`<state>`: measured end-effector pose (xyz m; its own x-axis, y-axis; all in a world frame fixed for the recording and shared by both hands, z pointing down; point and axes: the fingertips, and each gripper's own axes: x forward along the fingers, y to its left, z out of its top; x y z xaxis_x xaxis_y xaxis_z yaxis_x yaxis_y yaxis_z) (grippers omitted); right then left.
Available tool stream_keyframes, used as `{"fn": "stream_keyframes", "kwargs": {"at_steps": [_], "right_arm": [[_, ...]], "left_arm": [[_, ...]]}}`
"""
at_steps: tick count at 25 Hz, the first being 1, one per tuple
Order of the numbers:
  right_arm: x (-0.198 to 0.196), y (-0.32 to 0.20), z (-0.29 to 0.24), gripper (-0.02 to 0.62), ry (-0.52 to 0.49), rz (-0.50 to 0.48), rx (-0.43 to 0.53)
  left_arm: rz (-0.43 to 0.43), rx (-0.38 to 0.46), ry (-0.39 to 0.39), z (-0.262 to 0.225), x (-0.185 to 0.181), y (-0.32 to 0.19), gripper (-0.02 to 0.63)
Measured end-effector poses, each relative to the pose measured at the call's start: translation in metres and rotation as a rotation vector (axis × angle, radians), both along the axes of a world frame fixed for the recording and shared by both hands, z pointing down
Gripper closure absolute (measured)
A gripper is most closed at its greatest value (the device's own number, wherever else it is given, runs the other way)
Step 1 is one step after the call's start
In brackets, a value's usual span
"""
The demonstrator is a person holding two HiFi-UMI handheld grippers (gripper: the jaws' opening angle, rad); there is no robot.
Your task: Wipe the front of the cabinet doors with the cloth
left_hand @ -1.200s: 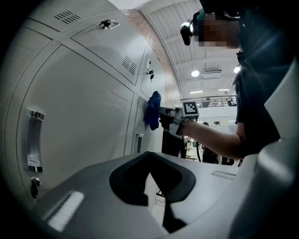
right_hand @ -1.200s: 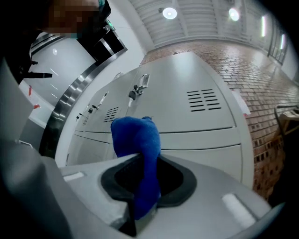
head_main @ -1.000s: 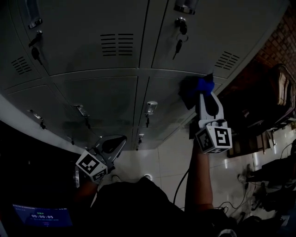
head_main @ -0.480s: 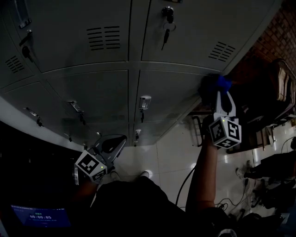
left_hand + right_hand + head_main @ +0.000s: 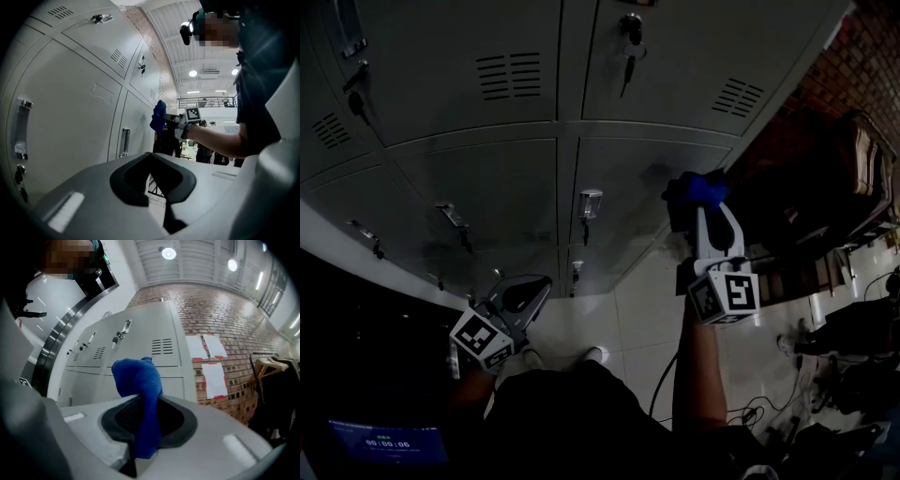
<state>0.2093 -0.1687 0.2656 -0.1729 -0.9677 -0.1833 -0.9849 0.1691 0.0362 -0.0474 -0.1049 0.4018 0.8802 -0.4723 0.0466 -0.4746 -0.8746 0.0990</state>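
Grey metal cabinet doors (image 5: 516, 178) fill the upper part of the head view. My right gripper (image 5: 701, 202) is shut on a blue cloth (image 5: 697, 187), which presses against the right part of a lower door (image 5: 623, 173). The right gripper view has the cloth (image 5: 138, 380) bunched between the jaws, and the locker fronts (image 5: 154, 371) lie just beyond it. My left gripper (image 5: 525, 292) hangs low at the left, shut and holding nothing, apart from the doors. From the left gripper view (image 5: 151, 161), the cloth (image 5: 158, 117) touches the door farther along the row.
Keys hang from locks (image 5: 628, 52) on the upper doors, and small handles (image 5: 589, 202) stick out of the lower ones. A brick wall (image 5: 862, 56) and a rack with dark clothes (image 5: 853, 178) stand to the right. Pale tiled floor (image 5: 628, 309) lies below, with cables (image 5: 759, 412).
The right gripper with the cloth swept right toward the door's edge, then came back left and slightly lower. The left gripper has stayed where it was.
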Motion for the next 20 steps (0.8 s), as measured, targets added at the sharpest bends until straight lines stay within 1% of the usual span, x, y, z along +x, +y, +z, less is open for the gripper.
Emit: {"fn": "stream_keyframes", "kwargs": {"at_steps": [3, 6, 11, 13, 15, 20], "right_arm": [[-0.049, -0.001, 0.016, 0.526, 0.006, -0.108, -0.035], [-0.094, -0.007, 0.022, 0.526, 0.014, -0.201, -0.049], [-0.146, -0.026, 0.029, 0.526, 0.034, -0.323, -0.061], [-0.159, -0.034, 0.03, 0.526, 0.042, -0.354, -0.063], [-0.167, -0.043, 0.032, 0.526, 0.046, -0.362, -0.07], [-0.162, -0.057, 0.041, 0.526, 0.024, -0.354, -0.09]], "left_arm": [[-0.011, 0.0, 0.004, 0.0, -0.007, 0.003, 0.605], [-0.029, 0.002, 0.006, -0.001, -0.017, 0.005, 0.605], [-0.07, 0.006, 0.007, -0.003, -0.038, 0.012, 0.605], [-0.092, 0.003, 0.003, -0.001, -0.046, 0.014, 0.605], [-0.116, -0.001, 0.0, 0.0, -0.054, 0.015, 0.605], [-0.158, -0.012, -0.012, 0.002, -0.068, 0.018, 0.604]]}}
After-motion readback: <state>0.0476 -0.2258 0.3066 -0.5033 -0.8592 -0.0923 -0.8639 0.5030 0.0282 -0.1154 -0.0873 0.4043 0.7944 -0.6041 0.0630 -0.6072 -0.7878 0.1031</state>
